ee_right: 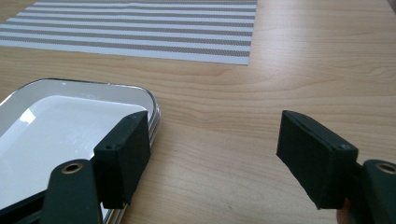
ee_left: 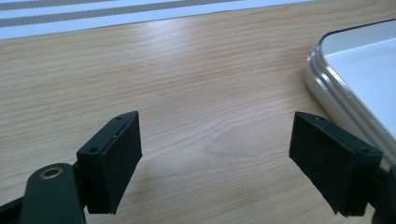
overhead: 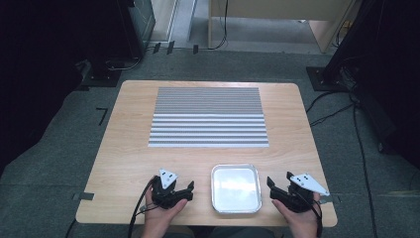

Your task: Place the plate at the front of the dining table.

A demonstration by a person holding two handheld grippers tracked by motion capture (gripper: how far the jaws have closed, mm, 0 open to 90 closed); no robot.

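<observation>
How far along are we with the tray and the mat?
Nothing looks done yet. The metal tray sits empty at the near edge, short of the striped mat. Left tool and right tool flank it, both open and holding nothing. Any grasp or move is still to come.

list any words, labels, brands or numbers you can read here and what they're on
None: no readable text anywhere.
The striped mat carries only grey and white bands.
The metal tray is plain.
The left gripper and right gripper bear no visible marking.
</observation>
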